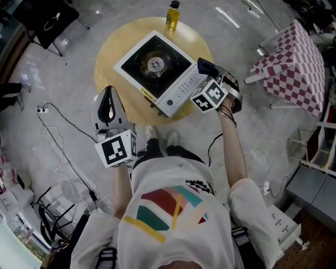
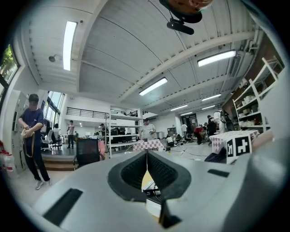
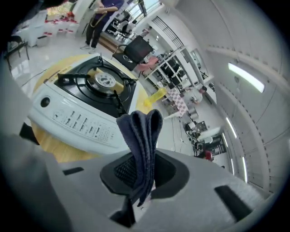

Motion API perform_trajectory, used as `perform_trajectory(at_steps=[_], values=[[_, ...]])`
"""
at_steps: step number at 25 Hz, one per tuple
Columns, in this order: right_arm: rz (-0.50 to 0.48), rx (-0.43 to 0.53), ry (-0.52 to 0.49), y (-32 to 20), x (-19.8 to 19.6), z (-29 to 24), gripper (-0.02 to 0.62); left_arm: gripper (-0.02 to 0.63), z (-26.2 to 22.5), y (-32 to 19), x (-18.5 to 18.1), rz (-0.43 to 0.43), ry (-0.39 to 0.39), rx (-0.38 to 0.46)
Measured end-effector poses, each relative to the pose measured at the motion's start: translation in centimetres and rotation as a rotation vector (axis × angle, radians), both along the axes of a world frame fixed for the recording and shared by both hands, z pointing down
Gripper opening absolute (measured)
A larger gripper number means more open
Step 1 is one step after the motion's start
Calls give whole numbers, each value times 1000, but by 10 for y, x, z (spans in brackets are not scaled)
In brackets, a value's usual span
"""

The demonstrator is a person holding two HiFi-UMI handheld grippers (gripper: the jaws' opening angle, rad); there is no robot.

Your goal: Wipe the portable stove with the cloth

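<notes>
A white portable stove (image 1: 157,71) with a black top and a round burner sits on a round wooden table (image 1: 113,58). My right gripper (image 1: 206,66) hovers at the stove's near right corner, shut on a folded dark blue cloth (image 3: 141,136) that sticks out past the jaws. In the right gripper view the stove (image 3: 84,108) lies just beyond the cloth. At the table's near left edge my left gripper (image 1: 108,102) is held with jaws shut and nothing between them; in the left gripper view the gripper (image 2: 146,159) points up toward the room and ceiling.
A yellow bottle (image 1: 172,15) stands at the table's far edge. A red-and-white checked table (image 1: 294,65) is to the right. Cables (image 1: 58,142) trail over the floor at left. A black chair (image 1: 47,21) stands at far left. Several people are across the room.
</notes>
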State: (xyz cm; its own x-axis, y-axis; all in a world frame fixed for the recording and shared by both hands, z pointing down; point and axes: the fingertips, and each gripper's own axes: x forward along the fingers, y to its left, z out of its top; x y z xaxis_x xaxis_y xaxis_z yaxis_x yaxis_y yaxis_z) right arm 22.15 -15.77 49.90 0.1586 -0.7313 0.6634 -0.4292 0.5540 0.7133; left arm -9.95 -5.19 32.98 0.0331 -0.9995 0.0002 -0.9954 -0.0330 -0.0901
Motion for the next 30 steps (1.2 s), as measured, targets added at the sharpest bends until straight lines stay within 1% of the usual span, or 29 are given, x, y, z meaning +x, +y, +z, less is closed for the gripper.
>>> perform_trajectory(at_steps=[2,5,8,11,14,17,20,23,30], values=[[40,-34,14,-8,5,11,32,6,2,-6,3,20,-9,0],[77,-89,21,-13,3,25,32,6,4,-14,2,30,-12,-10],[99,-136,12,-14,-3,38,32,6,5,-19,-1,25,-8,-27],[103,-173,6,-11,-11,47,32,6,11,-24,-7,32,-9,-22],[94,-195,6,-7,-18,54,32,6,14,-28,-11,31,-6,-26],[79,-204,8,-3,-22,58,32,6,14,-31,-10,30,1,-47],[64,-216,5,4,-29,58,32,6,14,-32,-8,54,11,-43],[49,-232,-1,13,-38,59,32,6,17,-29,-13,34,6,-55],[-42,-271,-16,50,-75,61,32,6,20,-30,-13,30,13,-68]])
